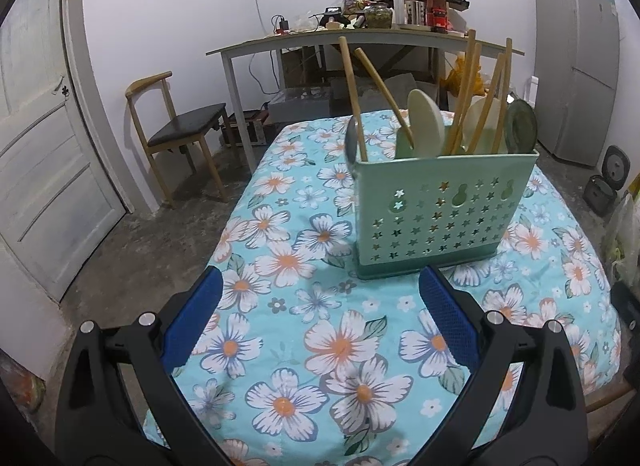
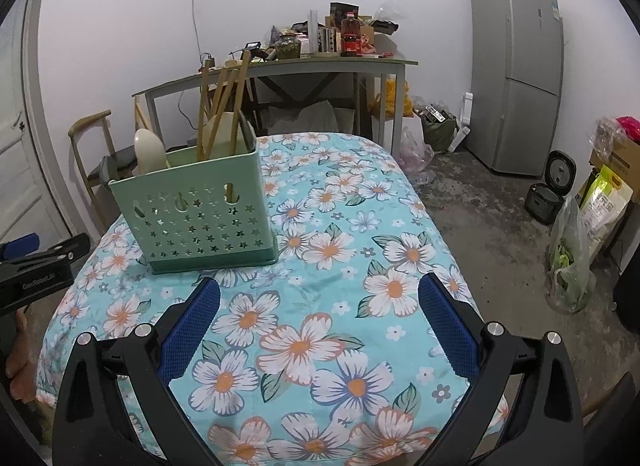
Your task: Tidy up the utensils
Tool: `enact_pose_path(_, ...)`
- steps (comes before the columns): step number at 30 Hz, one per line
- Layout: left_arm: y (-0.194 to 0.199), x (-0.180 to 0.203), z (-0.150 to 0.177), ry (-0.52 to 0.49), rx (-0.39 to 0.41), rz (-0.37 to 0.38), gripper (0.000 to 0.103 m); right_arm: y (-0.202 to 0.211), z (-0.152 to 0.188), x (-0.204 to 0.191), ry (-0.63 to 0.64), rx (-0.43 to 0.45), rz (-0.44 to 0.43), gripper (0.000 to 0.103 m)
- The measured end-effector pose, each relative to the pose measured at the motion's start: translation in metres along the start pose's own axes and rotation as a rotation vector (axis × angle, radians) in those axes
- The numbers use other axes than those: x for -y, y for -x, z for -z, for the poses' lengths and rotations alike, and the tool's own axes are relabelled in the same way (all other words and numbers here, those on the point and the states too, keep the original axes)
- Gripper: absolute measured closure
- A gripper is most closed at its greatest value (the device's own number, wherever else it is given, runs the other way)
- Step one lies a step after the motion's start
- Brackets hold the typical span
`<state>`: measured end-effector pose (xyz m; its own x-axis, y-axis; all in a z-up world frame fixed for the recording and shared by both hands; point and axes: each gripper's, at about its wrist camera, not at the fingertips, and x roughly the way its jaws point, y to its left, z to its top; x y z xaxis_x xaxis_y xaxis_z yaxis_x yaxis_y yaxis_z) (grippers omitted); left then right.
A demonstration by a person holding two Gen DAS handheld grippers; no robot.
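A mint green utensil holder [image 1: 440, 209] with star-shaped holes stands upright on the floral tablecloth [image 1: 320, 346]. Bamboo chopsticks [image 1: 466, 93], pale spoons [image 1: 426, 121] and a dark green spoon [image 1: 520, 125] stick up out of it. My left gripper [image 1: 320, 290] hangs open just in front of the holder, with nothing between its blue pads. In the right wrist view the holder [image 2: 200, 213] stands ahead to the left, with chopsticks [image 2: 220, 105] in it. My right gripper [image 2: 319, 298] is open and empty over the cloth [image 2: 340, 246]. The left gripper's black body [image 2: 36, 270] shows at the left edge.
A wooden chair [image 1: 176, 129] stands past the table's far left corner. A cluttered desk [image 1: 360, 37] runs along the back wall. A grey fridge [image 2: 516, 73] stands at the right. Rice cookers [image 2: 548, 189] and bags [image 2: 572, 258] sit on the floor beside it. A white door [image 1: 44, 153] is at the left.
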<state>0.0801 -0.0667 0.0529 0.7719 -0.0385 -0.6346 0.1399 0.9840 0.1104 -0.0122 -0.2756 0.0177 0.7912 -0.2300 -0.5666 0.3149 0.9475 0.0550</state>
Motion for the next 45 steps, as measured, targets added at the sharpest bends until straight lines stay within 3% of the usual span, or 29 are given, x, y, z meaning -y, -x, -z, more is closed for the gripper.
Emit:
enact_pose_path(13, 0.002, -0.038, 0.003, 0.018, -0.003, -0.108, 0.008, 0.003, -0.002, 0.006, -0.009, 0.002, 0.012, 0.006)
enact_pose_path(45, 0.0, -0.047, 0.014, 0.048, -0.039, -0.111, 0.008, 0.002, -0.002, -0.003, 0.022, 0.003, -0.006, 0.006)
